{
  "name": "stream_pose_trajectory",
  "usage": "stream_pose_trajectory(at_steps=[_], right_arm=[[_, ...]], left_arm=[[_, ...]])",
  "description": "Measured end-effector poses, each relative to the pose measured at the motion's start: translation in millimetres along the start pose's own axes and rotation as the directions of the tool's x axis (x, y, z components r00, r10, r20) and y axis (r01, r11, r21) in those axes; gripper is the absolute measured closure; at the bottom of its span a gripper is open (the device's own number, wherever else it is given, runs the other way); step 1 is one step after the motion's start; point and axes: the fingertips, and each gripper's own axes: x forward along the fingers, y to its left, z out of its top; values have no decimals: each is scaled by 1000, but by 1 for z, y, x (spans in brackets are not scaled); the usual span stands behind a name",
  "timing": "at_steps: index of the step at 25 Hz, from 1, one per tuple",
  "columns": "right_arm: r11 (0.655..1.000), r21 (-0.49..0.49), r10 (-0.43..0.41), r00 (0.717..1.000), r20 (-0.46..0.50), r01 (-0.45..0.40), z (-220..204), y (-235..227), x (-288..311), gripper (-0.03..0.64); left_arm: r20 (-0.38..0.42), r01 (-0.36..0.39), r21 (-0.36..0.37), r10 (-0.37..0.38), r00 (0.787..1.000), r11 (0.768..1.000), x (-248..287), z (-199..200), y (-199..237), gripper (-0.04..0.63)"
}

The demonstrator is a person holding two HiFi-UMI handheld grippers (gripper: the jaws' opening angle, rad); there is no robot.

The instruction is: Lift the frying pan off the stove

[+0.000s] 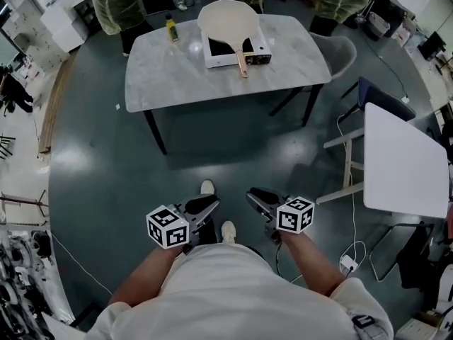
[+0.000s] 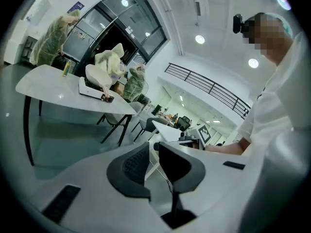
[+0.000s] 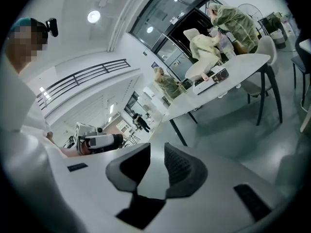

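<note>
A cream frying pan [image 1: 228, 21] with a wooden handle sits on a white single-burner stove [image 1: 258, 51] on the grey table [image 1: 163, 76], far ahead of me. My left gripper [image 1: 209, 205] and right gripper [image 1: 256, 197] hang low by my waist, well short of the table. Both stand open with nothing between their fingers. In the left gripper view the pan [image 2: 99, 74] shows far off beyond the left gripper [image 2: 154, 152], whose jaws stand a narrow gap apart. In the right gripper view the pan [image 3: 197, 71] is distant past the right gripper [image 3: 157, 154].
A yellow bottle [image 1: 171, 29] stands on the table left of the stove. A grey chair [image 1: 341, 52] is at the table's right end, a white table [image 1: 403, 161] further right. People in green coats stand behind the table. Cables [image 1: 350, 261] lie on the floor.
</note>
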Motion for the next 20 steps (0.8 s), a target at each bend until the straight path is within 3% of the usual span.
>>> stream_pose_trajectory(at_steps=[7,13,20], right_arm=[[996,18,-91,996,25,90,62,-60,10,503],[989,32,-145,989,38,144,136,-104,29,480],[986,58,-159,986,45,156,218,-157,70,455]], left_arm=[[-14,71,8,-71,997,997,54,49,52,503],[-38,134,22,-133,990,991,108,118,101,448],[-56,169,8,-168,984,986,151,173,161,399]])
